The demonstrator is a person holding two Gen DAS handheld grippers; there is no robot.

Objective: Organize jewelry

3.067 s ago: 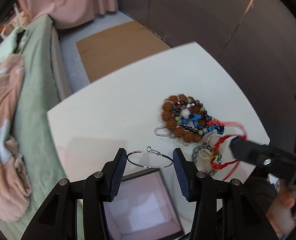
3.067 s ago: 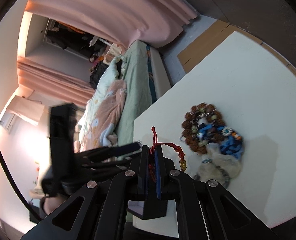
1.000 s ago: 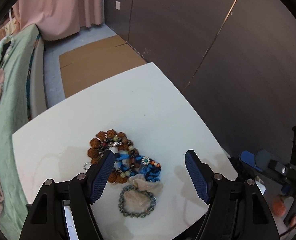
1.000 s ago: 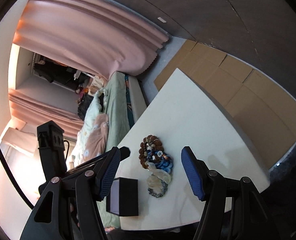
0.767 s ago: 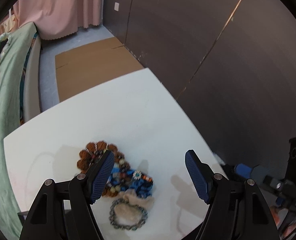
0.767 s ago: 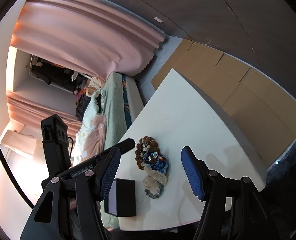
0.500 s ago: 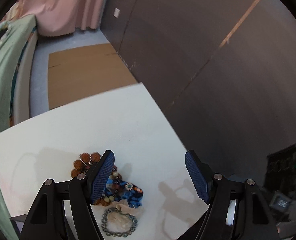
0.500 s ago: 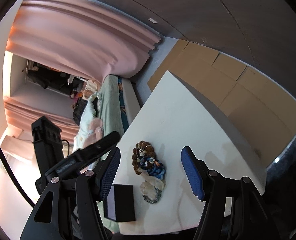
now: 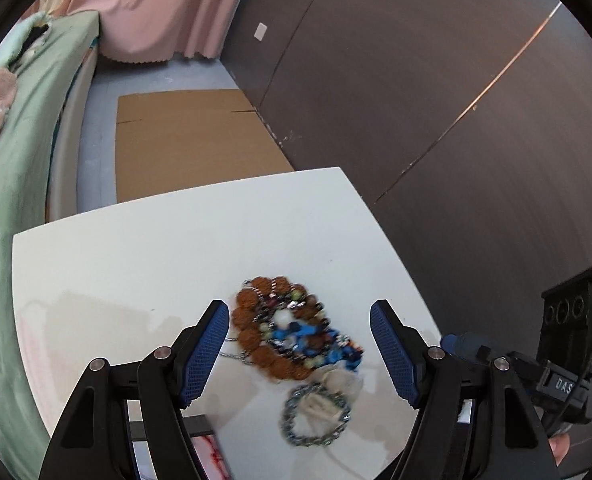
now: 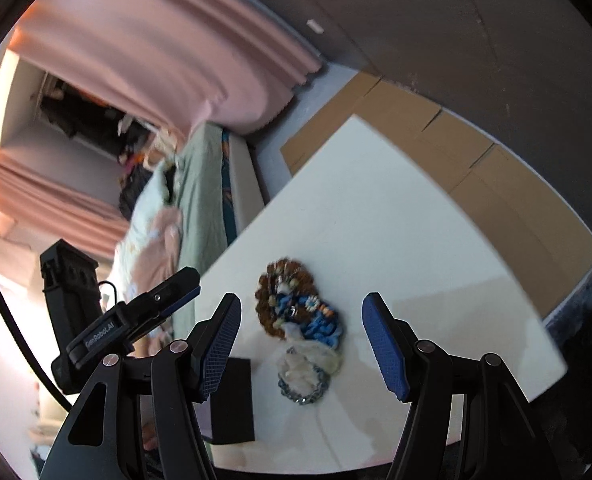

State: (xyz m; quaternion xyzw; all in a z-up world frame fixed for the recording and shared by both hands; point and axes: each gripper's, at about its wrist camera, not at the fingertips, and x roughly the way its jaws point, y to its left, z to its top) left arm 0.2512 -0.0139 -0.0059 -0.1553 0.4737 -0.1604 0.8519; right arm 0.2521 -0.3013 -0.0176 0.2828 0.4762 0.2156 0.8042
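A pile of jewelry (image 9: 296,336) lies on the white table (image 9: 176,248): brown bead bracelets, blue beads, a pale pouch and a grey chain bracelet (image 9: 316,416). My left gripper (image 9: 300,348) is open and empty, held above the pile. My right gripper (image 10: 302,340) is open and empty, also above the pile (image 10: 296,312). A dark jewelry box (image 10: 232,400) sits at the table's near edge; red cord shows inside it (image 9: 212,452). The left gripper also shows in the right wrist view (image 10: 168,292).
A bed with green bedding (image 9: 12,160) runs along the left. Flat cardboard (image 9: 188,140) lies on the floor beyond the table. A dark wall (image 9: 416,100) stands to the right, pink curtains (image 9: 156,8) behind.
The right gripper let go of the red cord bracelet and opened; both grippers rose away from the table. In the last half second both views shifted, with the pile now between the fingers.
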